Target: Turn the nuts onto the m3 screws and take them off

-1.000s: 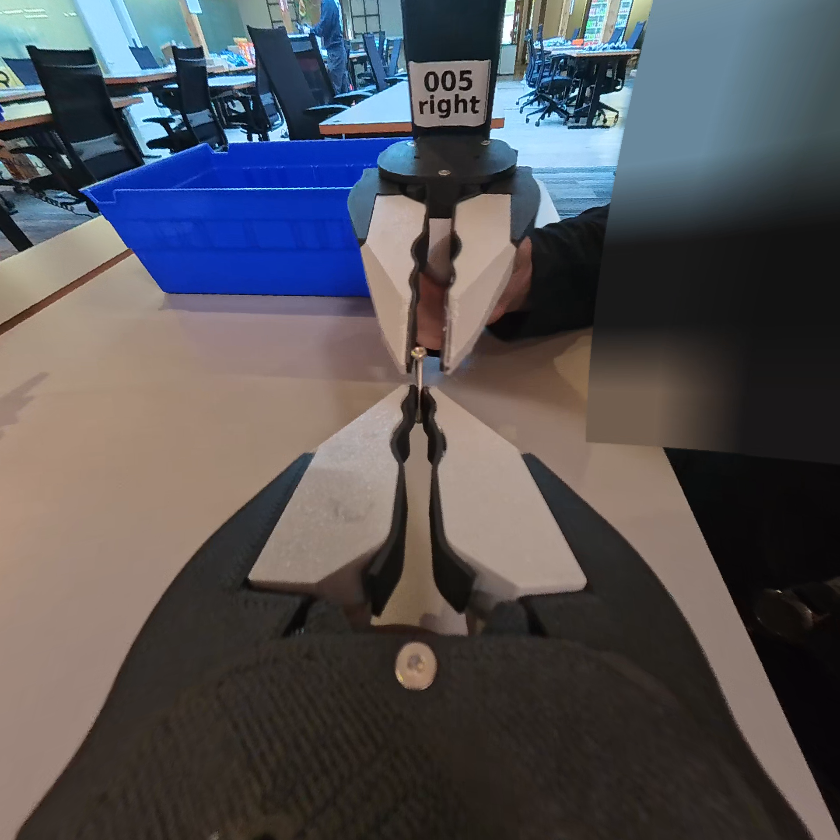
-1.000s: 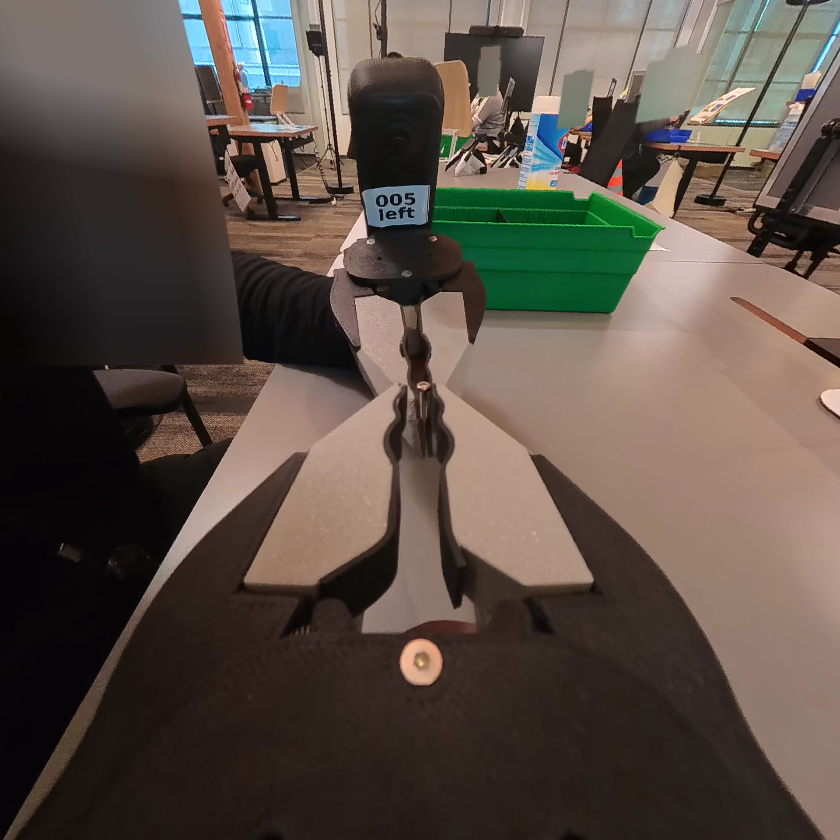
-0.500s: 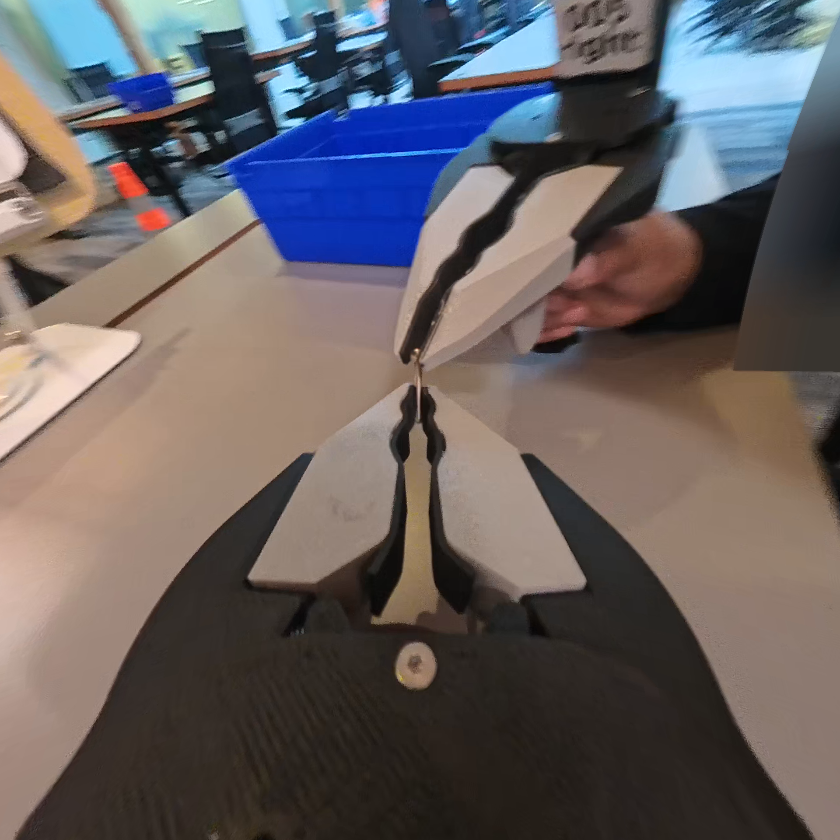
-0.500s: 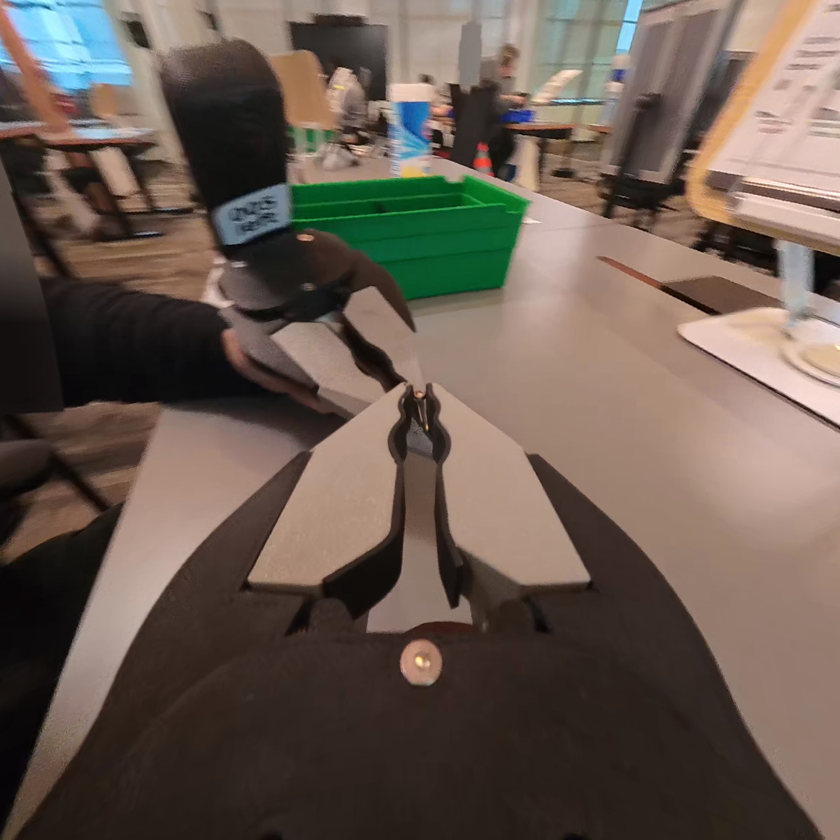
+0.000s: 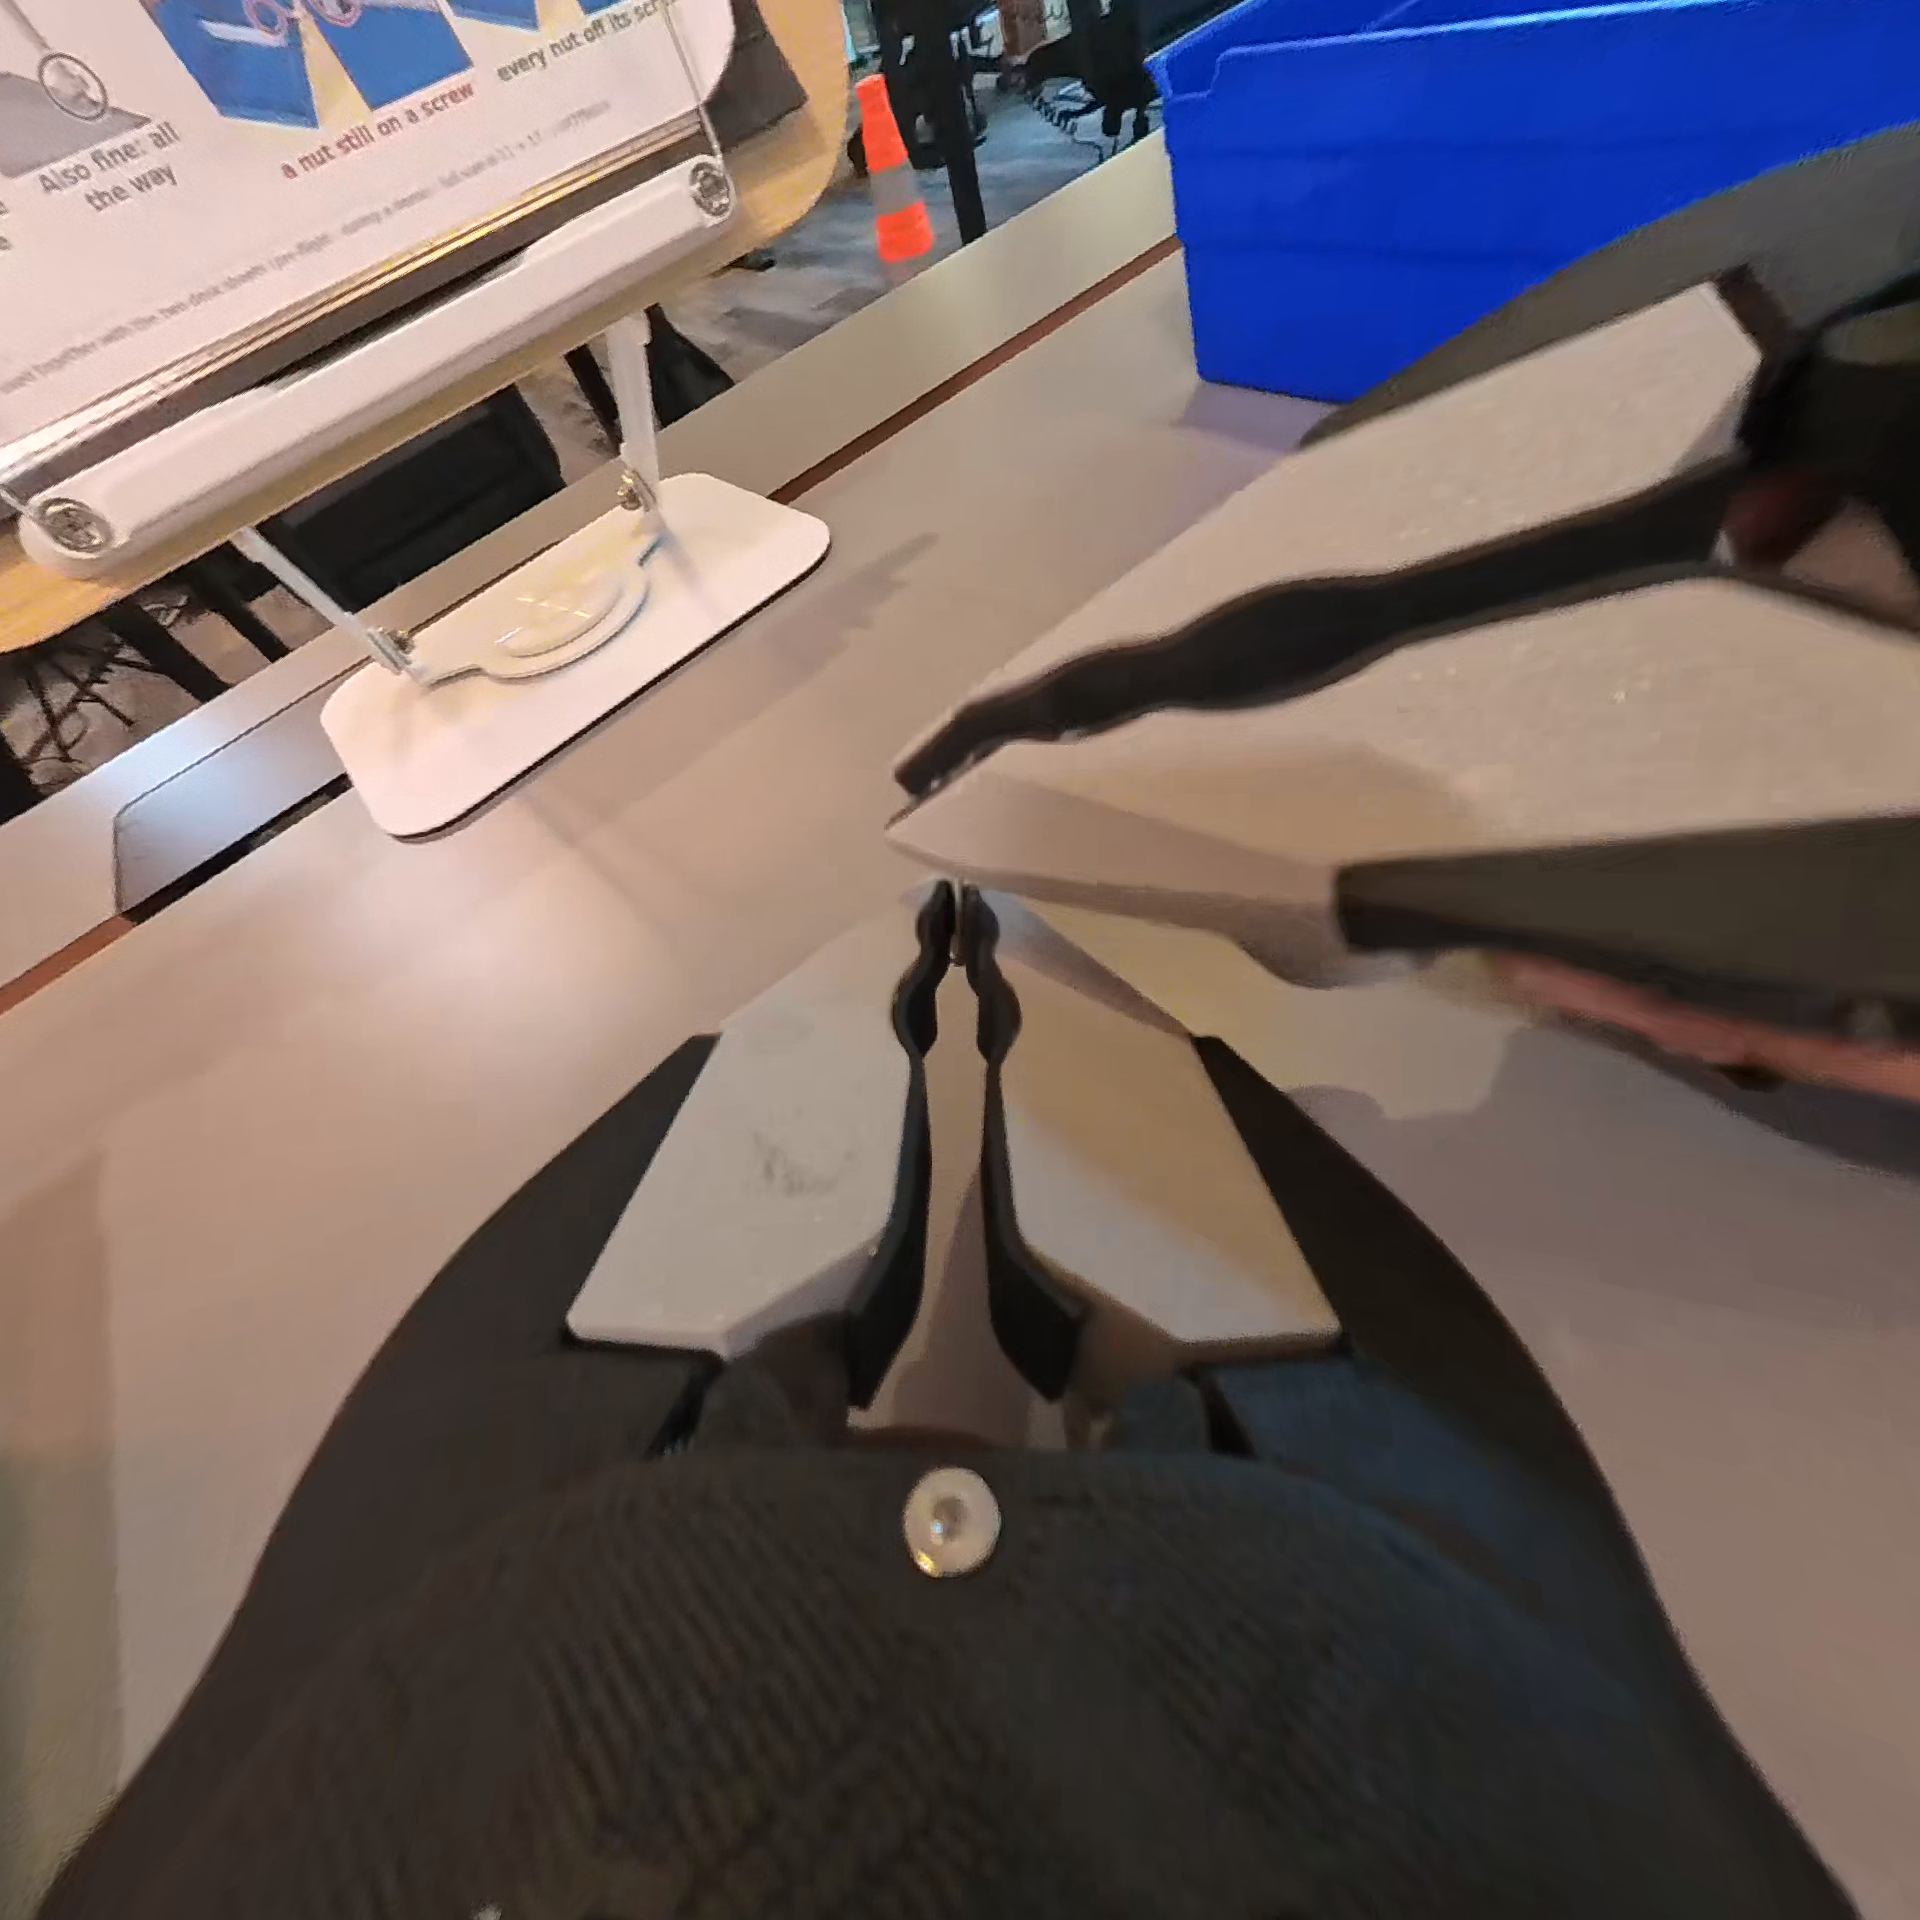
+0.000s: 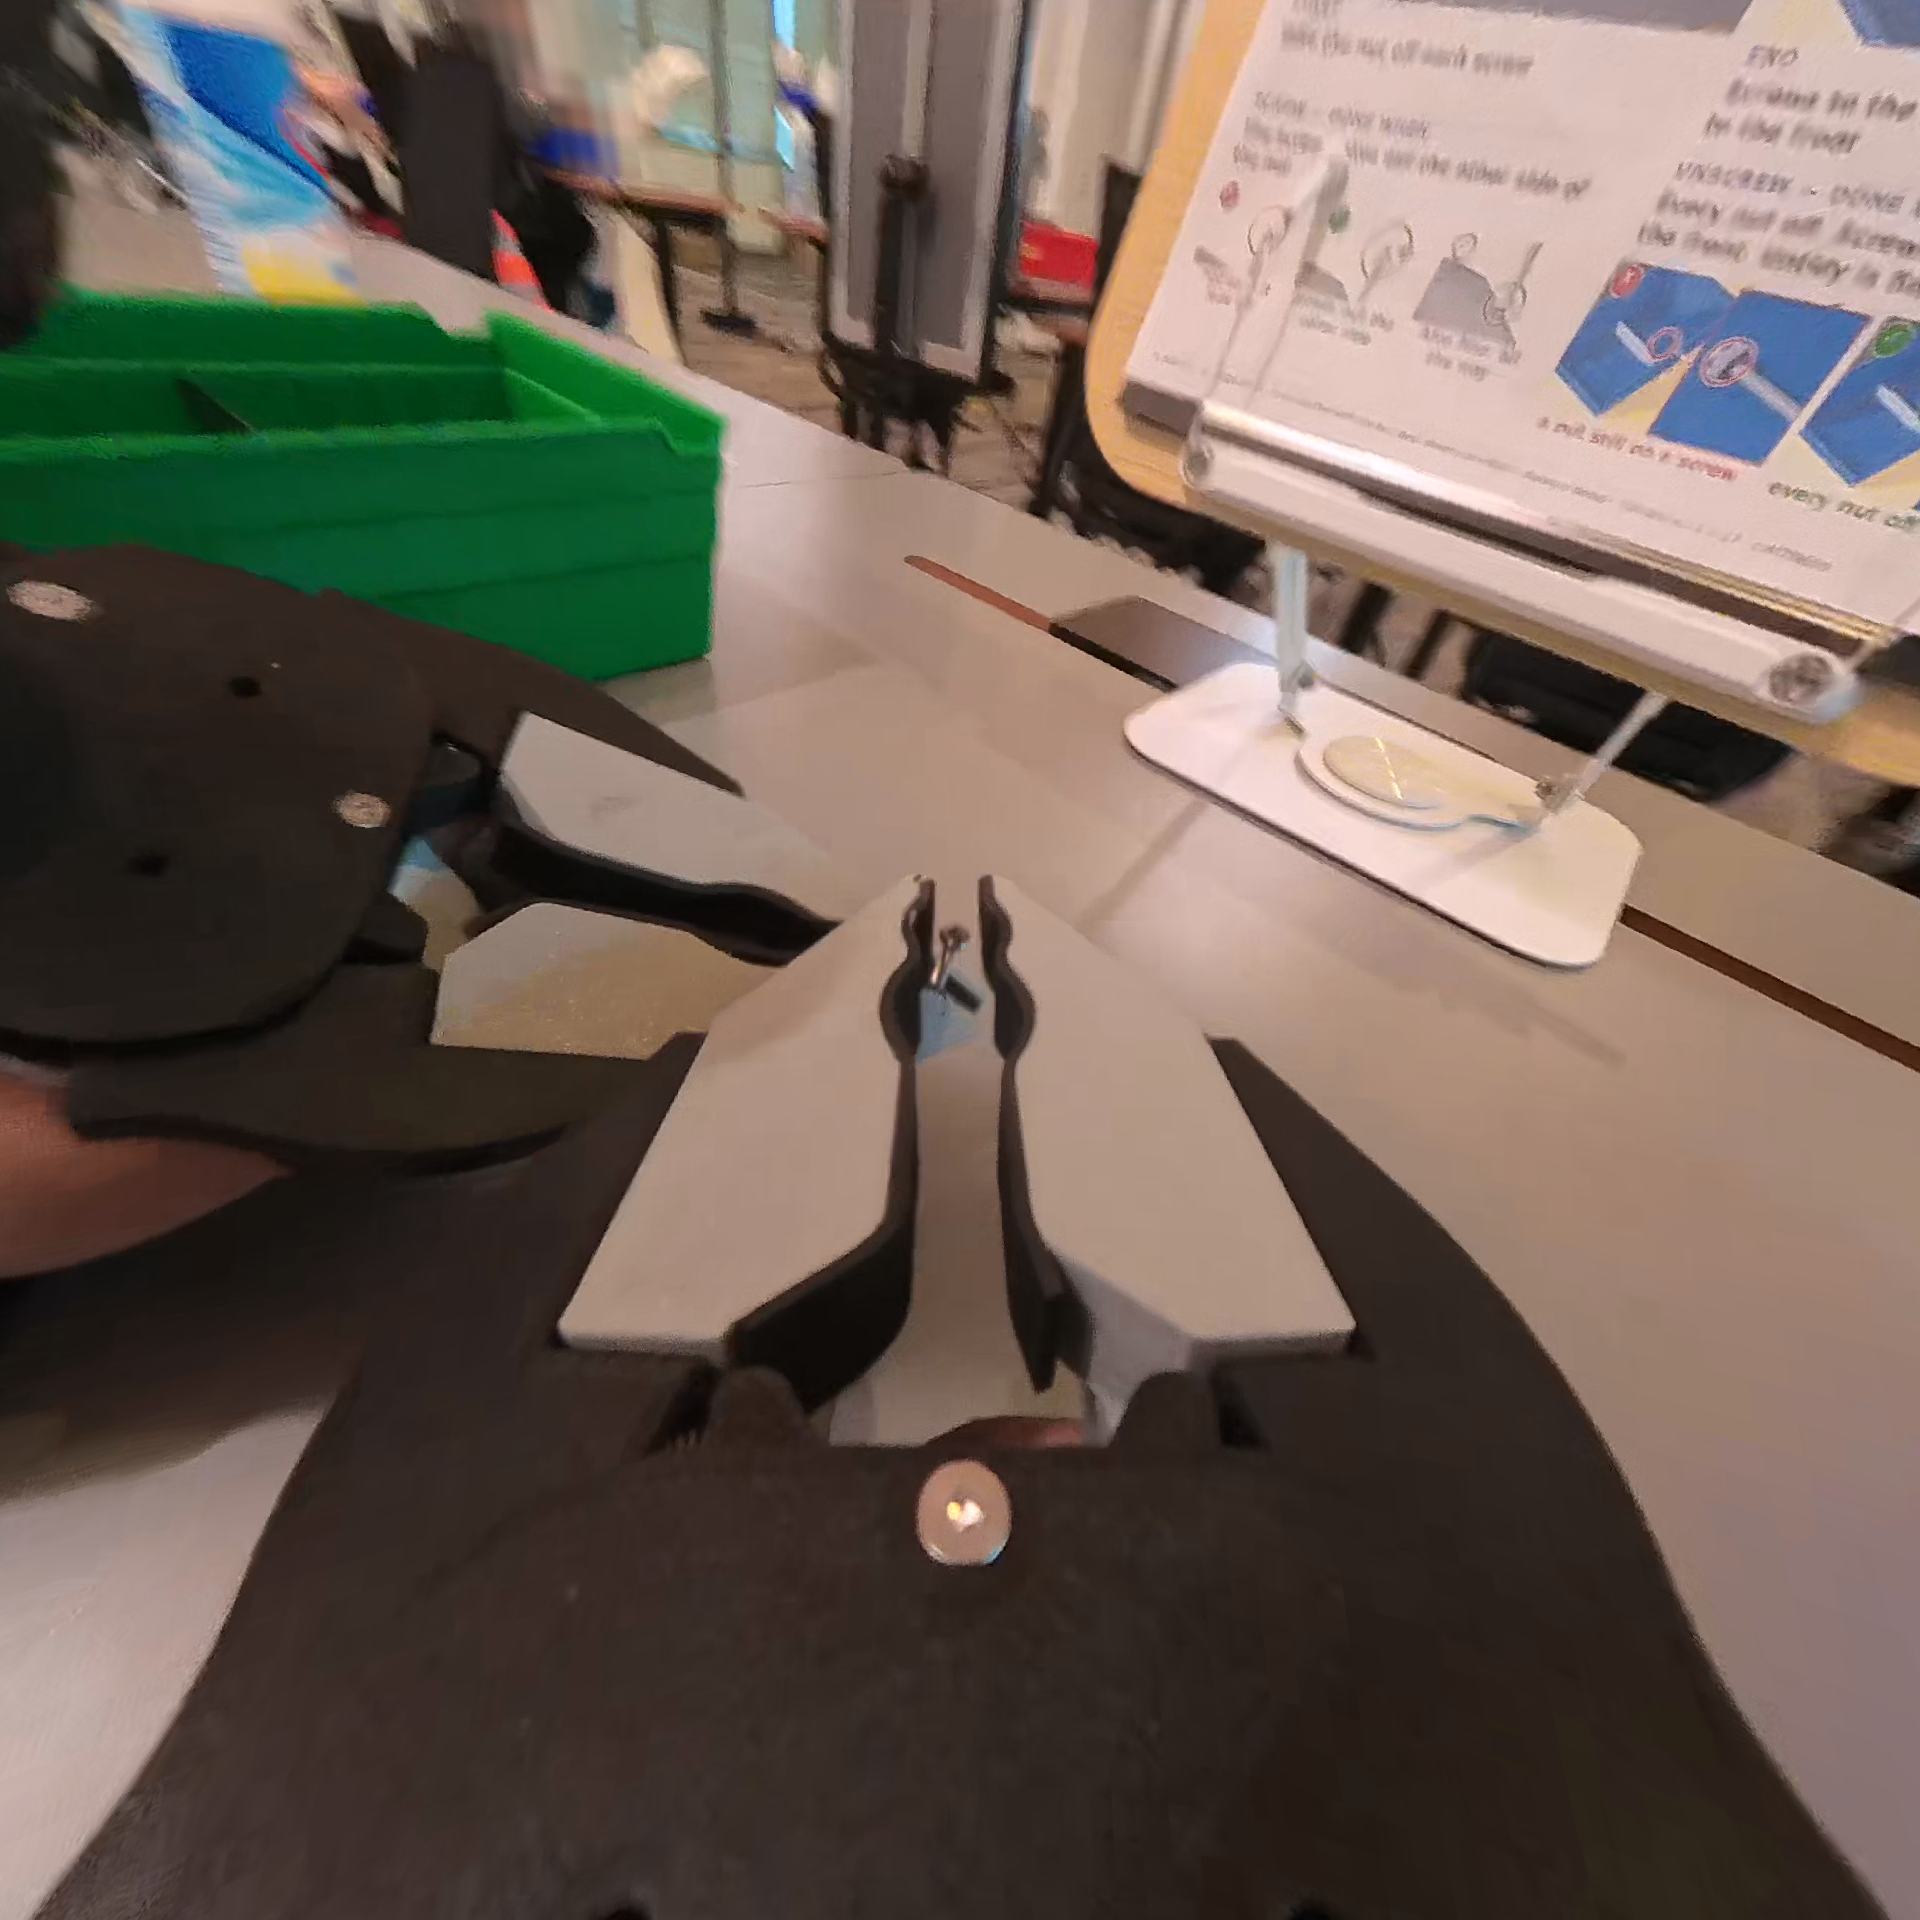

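Note:
My left gripper (image 5: 955,906) is shut on a thin metal screw (image 5: 956,891), pinched at the very tips of its black pads. In the right wrist view the left gripper (image 6: 940,997) reaches in from the left, and the screw (image 6: 950,954) pokes up from its tips. My right gripper (image 6: 953,896) has its jaws a little apart, with the screw's small top end standing in the gap and touching neither pad. In the left wrist view the right gripper (image 5: 898,805) comes in from the right, its tips just above the left gripper's. I cannot make out a nut.
A blue bin (image 5: 1455,208) stands at the back right of the grey table (image 5: 312,1039). A green bin (image 6: 364,499) stands on the other side. A white stand holding an instruction sheet (image 5: 571,623) rests on the table; it also shows in the right wrist view (image 6: 1382,810). An orange cone (image 5: 899,197) is on the floor. My two grippers' fingertips are within a few centimetres of each other.
Both grippers have swung round from facing head-on to crossing at an angle, bringing the sheet stand into view. The right gripper's jaws have parted slightly. The left still grips the screw.

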`<state>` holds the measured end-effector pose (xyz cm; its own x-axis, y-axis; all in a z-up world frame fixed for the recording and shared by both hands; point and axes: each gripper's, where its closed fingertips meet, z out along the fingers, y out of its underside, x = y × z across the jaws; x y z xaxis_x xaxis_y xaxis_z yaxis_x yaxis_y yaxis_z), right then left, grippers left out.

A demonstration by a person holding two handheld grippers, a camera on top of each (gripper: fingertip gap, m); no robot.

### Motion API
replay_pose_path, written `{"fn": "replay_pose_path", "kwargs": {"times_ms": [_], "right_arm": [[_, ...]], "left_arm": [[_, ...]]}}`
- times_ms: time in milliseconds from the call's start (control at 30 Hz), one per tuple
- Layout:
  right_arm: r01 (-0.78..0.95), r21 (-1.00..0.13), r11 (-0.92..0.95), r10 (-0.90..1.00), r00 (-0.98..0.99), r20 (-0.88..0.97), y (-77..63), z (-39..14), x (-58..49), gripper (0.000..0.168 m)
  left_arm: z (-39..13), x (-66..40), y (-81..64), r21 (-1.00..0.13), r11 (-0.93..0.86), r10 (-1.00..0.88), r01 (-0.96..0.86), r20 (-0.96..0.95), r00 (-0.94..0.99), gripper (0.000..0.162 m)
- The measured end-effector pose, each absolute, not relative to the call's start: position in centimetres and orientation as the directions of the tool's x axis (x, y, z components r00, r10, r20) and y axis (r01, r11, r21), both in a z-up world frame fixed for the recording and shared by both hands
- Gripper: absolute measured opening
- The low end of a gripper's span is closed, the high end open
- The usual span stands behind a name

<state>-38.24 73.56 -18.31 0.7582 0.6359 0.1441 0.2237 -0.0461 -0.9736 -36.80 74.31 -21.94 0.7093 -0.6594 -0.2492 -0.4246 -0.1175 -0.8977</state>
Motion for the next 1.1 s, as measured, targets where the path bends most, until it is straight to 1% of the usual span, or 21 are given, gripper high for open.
{"fn": "replay_pose_path", "kwargs": {"times_ms": [67,133,233,267,400,533,700,800,833,933,1033,1100], "right_arm": [[0.155,-0.988,-0.007,0.715,0.692,0.103,72.4,-17.0,-37.4,0.013],[0.109,-0.994,0.007,0.818,0.571,0.068,71.0,-16.5,-36.6,0.013],[0.102,-0.994,-0.036,0.934,0.357,0.003,68.7,-17.1,-35.2,0.014],[0.098,-0.994,-0.046,0.946,0.323,-0.012,68.4,-17.2,-34.6,0.016],[0.077,-0.996,-0.051,0.976,0.216,-0.033,66.9,-16.7,-33.1,0.016],[0.102,-0.994,-0.040,0.991,0.131,-0.026,65.4,-16.7,-33.8,0.014],[0.193,-0.981,0.014,0.993,0.110,0.035,64.6,-18.1,-34.7,0.011],[0.199,-0.980,0.014,0.994,0.106,0.036,64.5,-18.2,-34.8,0.008],[0.198,-0.980,0.013,0.994,0.105,0.034,64.5,-18.2,-34.8,0.003],[0.194,-0.981,0.001,0.992,0.123,0.025,64.8,-18.2,-34.7,0.002],[0.167,-0.985,-0.045,0.979,0.203,-0.011,65.8,-18.1,-34.8,0.002],[0.124,-0.987,-0.099,0.947,0.316,-0.055,67.1,-18.0,-34.9,0.002]], "left_arm": [[-21.7,-36.3,73.4,-0.908,-0.092,-0.702,-0.410,-0.233,0.673,0.000],[-21.3,-35.2,71.7,-0.922,-0.040,-0.779,-0.386,-0.213,0.589,0.000],[-21.1,-34.3,69.9,-0.941,-0.060,-0.864,-0.332,-0.118,0.490,0.000],[-21.1,-34.2,69.5,-0.946,-0.080,-0.884,-0.315,-0.078,0.461,0.000],[-20.8,-33.5,67.6,-0.956,-0.117,-0.943,-0.270,0.022,0.331,0.000],[-21.3,-32.6,65.7,-0.945,-0.097,-0.972,-0.313,0.022,0.235,0.000],[-21.5,-31.9,64.8,-0.940,-0.075,-0.979,-0.332,0.007,0.203,0.000],[-21.4,-31.9,64.6,-0.942,-0.070,-0.981,-0.327,0.005,0.196,0.000],[-21.4,-31.9,64.6,-0.942,-0.069,-0.981,-0.327,0.004,0.195,0.000],[-21.4,-31.9,64.8,-0.943,-0.072,-0.977,-0.326,0.001,0.211,0.000],[-21.2,-31.9,65.7,-0.946,-0.080,-0.962,-0.316,-0.010,0.273,0.000],[-21.1,-32.1,66.9,-0.949,-0.099,-0.937,-0.300,-0.013,0.350,0.000]]}}
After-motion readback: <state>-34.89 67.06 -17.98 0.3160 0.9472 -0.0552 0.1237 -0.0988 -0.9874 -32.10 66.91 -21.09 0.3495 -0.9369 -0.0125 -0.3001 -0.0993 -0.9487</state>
